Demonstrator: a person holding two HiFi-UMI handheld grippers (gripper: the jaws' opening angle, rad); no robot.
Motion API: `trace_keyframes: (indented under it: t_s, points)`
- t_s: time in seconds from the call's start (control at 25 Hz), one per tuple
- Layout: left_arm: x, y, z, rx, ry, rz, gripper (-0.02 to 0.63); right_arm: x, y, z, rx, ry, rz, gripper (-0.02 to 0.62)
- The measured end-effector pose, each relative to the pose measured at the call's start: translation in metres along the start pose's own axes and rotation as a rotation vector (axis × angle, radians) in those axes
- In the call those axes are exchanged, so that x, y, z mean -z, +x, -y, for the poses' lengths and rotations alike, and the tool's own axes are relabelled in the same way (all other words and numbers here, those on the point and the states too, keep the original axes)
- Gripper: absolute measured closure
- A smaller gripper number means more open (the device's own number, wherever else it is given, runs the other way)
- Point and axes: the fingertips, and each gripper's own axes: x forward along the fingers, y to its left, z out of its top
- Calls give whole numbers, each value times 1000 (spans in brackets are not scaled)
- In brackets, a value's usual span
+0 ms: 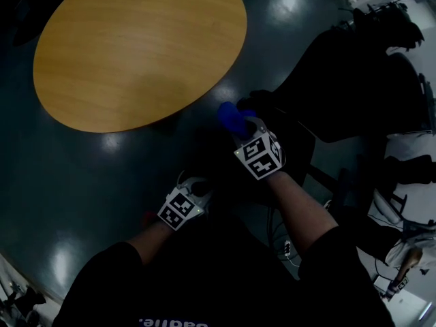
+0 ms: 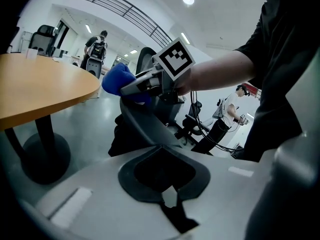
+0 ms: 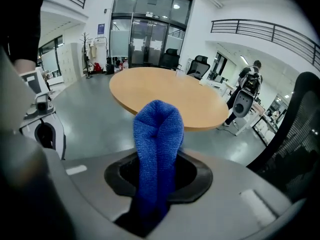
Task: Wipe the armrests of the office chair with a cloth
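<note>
My right gripper [image 1: 240, 125] is shut on a folded blue cloth [image 1: 230, 116], which sticks up between its jaws [image 3: 157, 134]. It holds the cloth [image 2: 118, 79] on the far end of the chair's black armrest [image 2: 142, 121]. The armrest curves back toward my left gripper [image 1: 199, 191] and runs into its jaws [image 2: 164, 176], which look shut on its near end. The black office chair [image 1: 354, 80] sits to the right in the head view. Its mesh back [image 3: 295, 149] fills the right edge of the right gripper view.
A round wooden table [image 1: 136, 46] stands close ahead and to the left, with its pedestal foot [image 2: 42, 156] on the dark shiny floor. More chairs and cables [image 1: 409, 182] crowd the right side. People [image 2: 95, 46] stand far off in the hall.
</note>
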Motion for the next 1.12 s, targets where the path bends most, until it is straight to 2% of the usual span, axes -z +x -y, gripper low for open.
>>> trace_keyframes:
  t_s: [0.48, 0.92, 1.12]
  points:
    - [6, -1, 2, 15, 5, -1, 589, 4, -15, -64, -104, 9, 28, 485]
    - [7, -2, 1, 32, -8, 16, 589, 5, -26, -117, -210, -39, 25, 485]
    - [4, -1, 1, 35, -17, 16, 589, 6, -34, -134, -263, 0, 29, 485]
